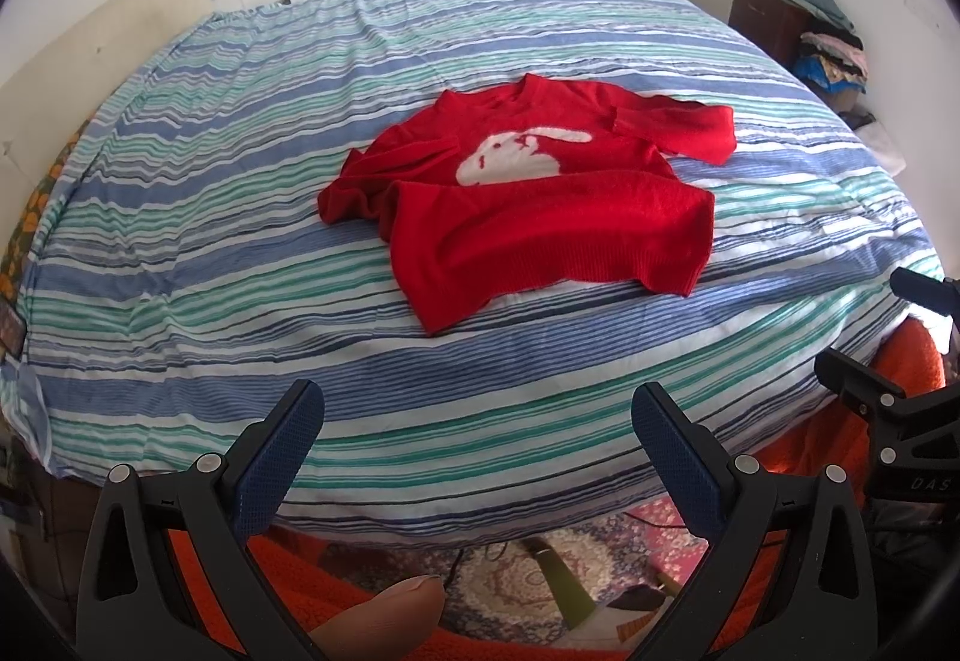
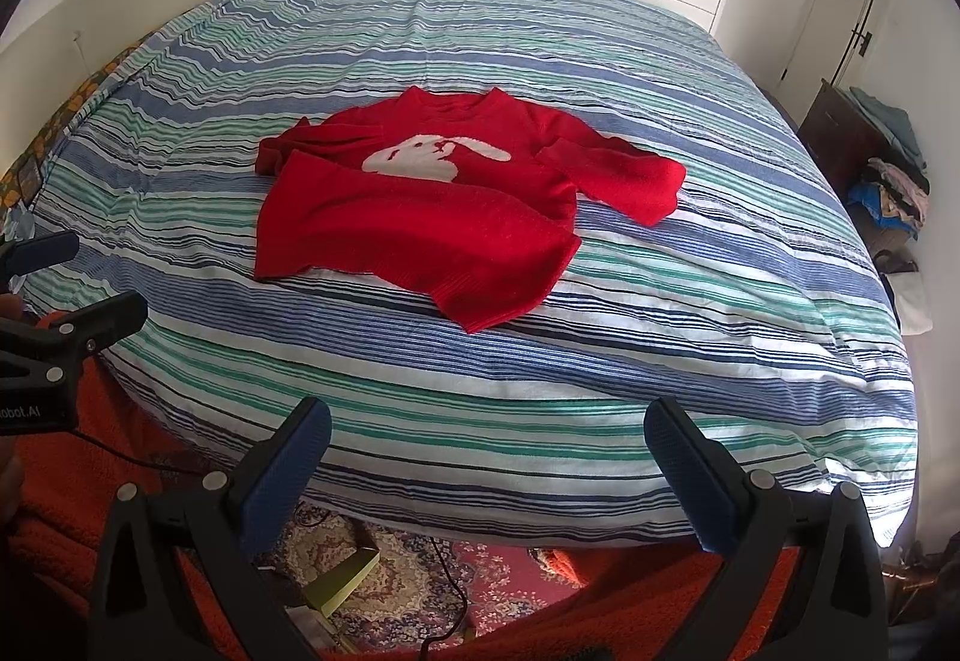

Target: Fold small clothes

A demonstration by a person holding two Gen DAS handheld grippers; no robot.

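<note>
A small red sweater (image 1: 540, 205) with a white rabbit design lies face up on the striped bed (image 1: 240, 217), both sleeves spread out to the sides and its hem toward me. It also shows in the right wrist view (image 2: 432, 217). My left gripper (image 1: 477, 415) is open and empty, held near the bed's front edge, well short of the sweater. My right gripper (image 2: 489, 430) is open and empty too, at the front edge. The right gripper also shows at the right edge of the left wrist view (image 1: 870, 337), and the left gripper at the left edge of the right wrist view (image 2: 78, 277).
A blue, green and white striped cover (image 2: 660, 301) spreads over the whole bed. A dark wooden cabinet (image 1: 771, 18) with a pile of clothes (image 1: 831, 54) stands at the right. A headboard (image 1: 90, 36) is at the left. A patterned rug (image 2: 408, 571) lies on the floor below.
</note>
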